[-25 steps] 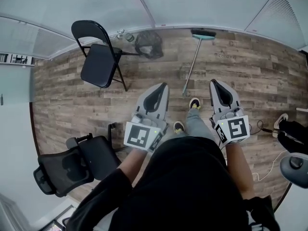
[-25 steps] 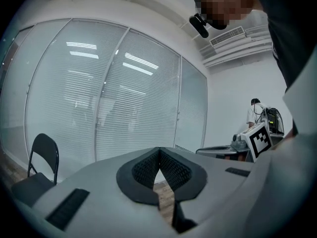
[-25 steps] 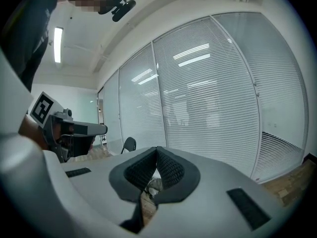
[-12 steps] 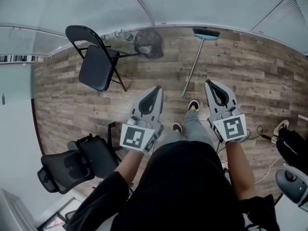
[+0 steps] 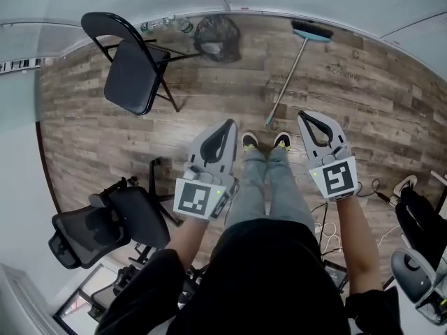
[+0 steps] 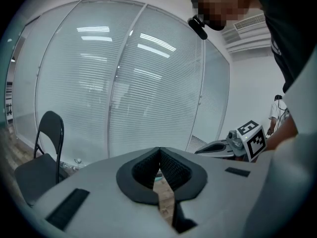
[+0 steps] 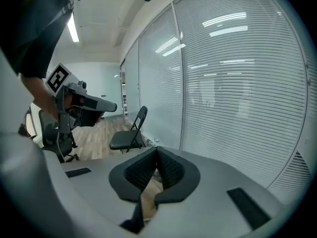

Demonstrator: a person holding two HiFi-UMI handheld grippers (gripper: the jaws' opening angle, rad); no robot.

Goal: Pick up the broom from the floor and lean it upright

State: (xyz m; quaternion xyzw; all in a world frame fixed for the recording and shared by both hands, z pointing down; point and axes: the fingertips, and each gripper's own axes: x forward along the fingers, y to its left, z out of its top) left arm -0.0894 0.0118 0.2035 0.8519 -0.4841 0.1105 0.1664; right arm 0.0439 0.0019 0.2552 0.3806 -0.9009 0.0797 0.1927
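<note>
Head view, against one second earlier: trailing shoe brought forward, both shoes (image 5: 265,141) now level and side by side; folding chair (image 5: 133,75), dark bin (image 5: 216,37) and brush head all shifted toward the frame's top edge. Broom (image 5: 290,75) flat on the wood floor (image 5: 377,103), brush head at 1 o'clock, handle running back toward 6 o'clock, near end just beyond the toes and between the two gripper tips, touching neither. Left gripper (image 5: 228,125) and right gripper (image 5: 304,119) at 7 and 5 o'clock of that handle end. Both completely closed, pads pressed together, nothing gripped, nothing touched.
</note>
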